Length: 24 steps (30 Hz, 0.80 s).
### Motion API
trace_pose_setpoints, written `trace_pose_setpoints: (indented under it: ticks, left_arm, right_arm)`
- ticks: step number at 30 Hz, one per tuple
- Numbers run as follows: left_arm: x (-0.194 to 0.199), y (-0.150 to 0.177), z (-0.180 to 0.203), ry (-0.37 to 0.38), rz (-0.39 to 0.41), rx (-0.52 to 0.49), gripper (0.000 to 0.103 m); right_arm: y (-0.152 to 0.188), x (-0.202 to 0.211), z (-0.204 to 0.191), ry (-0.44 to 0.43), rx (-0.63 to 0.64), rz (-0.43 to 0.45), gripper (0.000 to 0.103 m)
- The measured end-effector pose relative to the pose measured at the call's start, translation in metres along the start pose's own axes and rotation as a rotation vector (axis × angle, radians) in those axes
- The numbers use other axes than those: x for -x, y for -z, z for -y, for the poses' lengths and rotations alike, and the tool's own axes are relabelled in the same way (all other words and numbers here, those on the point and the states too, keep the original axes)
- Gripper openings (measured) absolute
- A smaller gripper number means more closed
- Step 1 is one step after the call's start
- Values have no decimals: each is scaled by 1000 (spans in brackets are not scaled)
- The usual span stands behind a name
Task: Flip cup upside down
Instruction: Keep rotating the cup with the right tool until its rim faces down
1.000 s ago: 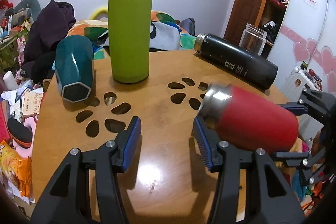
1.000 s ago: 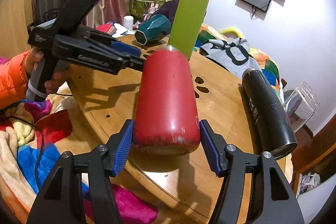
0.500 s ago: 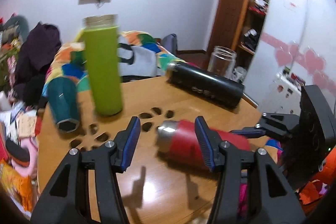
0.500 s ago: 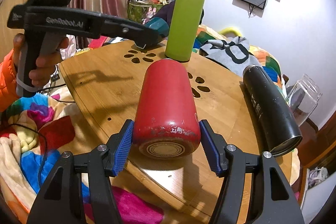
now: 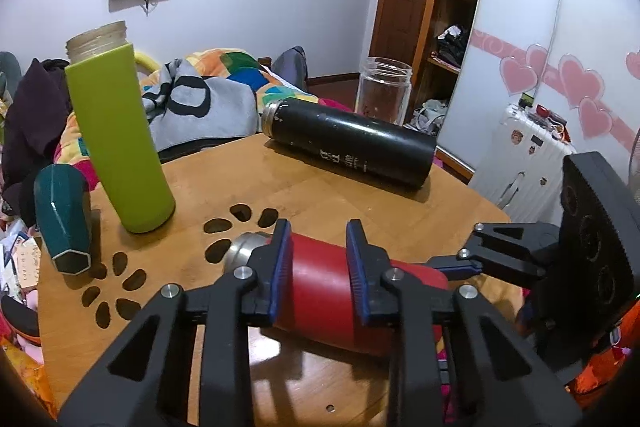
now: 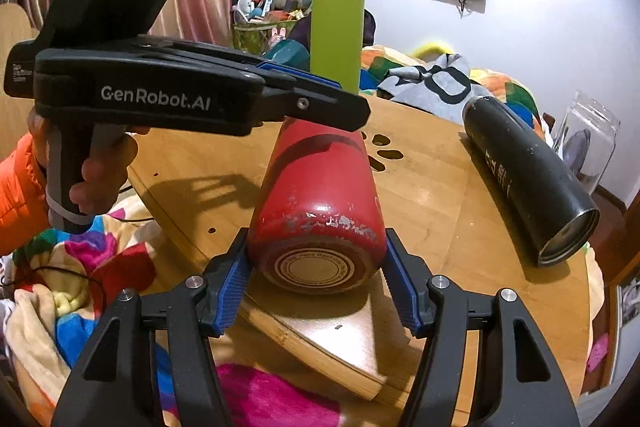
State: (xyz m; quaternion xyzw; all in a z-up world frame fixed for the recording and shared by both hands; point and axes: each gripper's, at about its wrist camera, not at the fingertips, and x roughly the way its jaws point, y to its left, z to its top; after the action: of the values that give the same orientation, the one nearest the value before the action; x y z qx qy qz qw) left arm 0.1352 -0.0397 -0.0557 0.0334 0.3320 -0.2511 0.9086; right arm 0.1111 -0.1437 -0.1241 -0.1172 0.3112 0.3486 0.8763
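The red cup [image 5: 320, 279] lies on its side near the front edge of the wooden table [image 5: 280, 179], steel mouth toward the table's middle. It also shows in the right wrist view [image 6: 320, 187], base toward the camera. My right gripper [image 6: 316, 279] is shut on the cup's base end. My left gripper [image 5: 318, 259] is above the cup's middle with its blue pads [image 5: 282, 259] standing apart over the body, open. From the right wrist view the left gripper [image 6: 312, 95] reaches across over the cup's far end.
A tall green bottle [image 5: 116, 147] stands upright at the back left. A teal cup [image 5: 64, 223] lies beside it. A black flask [image 5: 348, 143] lies on its side at the back right. A glass jar [image 5: 384, 91] stands behind it. Bedding surrounds the table.
My left gripper has swung in over the red cup and narrowed its opening. The right gripper keeps its grip on the base, and the cup has lowered toward the table.
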Motion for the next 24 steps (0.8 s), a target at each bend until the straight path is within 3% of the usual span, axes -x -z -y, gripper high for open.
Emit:
trace_pose_setpoints:
  ticks: [11, 24]
  left_arm:
    - [14, -1, -8, 47, 29, 37, 28]
    - [24, -2, -27, 5, 48, 89, 28]
  right_arm:
    - [-11, 34, -5, 31, 39, 96, 58]
    - [-40, 33, -5, 21, 23, 138, 58]
